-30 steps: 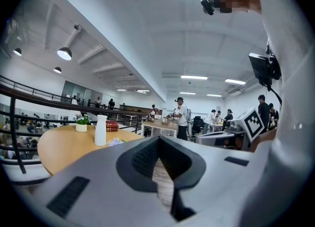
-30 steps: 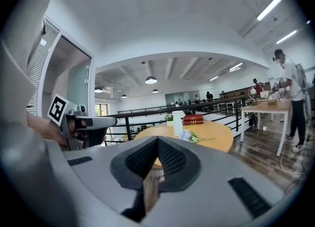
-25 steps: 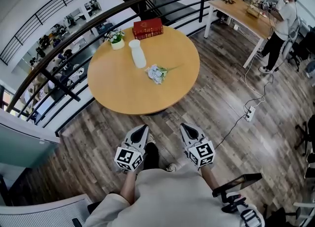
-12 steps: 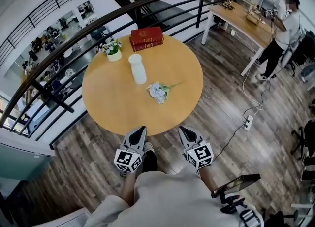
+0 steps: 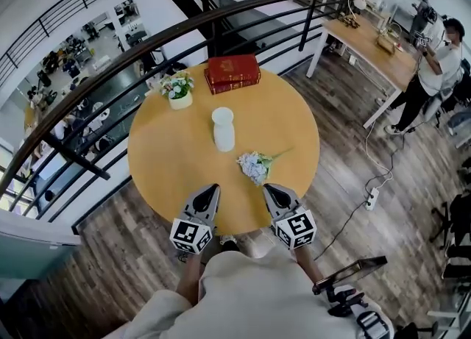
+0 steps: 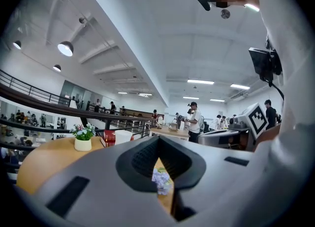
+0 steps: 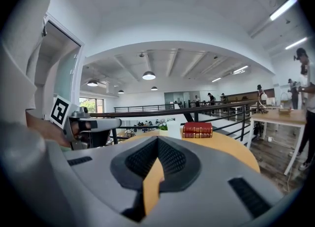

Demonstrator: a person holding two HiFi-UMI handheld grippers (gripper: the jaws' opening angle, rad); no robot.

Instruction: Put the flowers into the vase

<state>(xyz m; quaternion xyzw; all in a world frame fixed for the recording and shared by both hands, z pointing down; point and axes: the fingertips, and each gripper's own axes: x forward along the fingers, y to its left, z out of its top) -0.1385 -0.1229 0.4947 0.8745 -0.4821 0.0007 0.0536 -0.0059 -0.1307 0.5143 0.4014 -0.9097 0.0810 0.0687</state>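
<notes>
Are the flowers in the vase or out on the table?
Out. The flowers lie flat on the round table, apart from the upright white vase.

Grey left tongs (image 5: 213,188) and right tongs (image 5: 267,188) bear black-and-white marker cubes (image 5: 191,236); the shirt (image 5: 250,293) is beige.
</notes>
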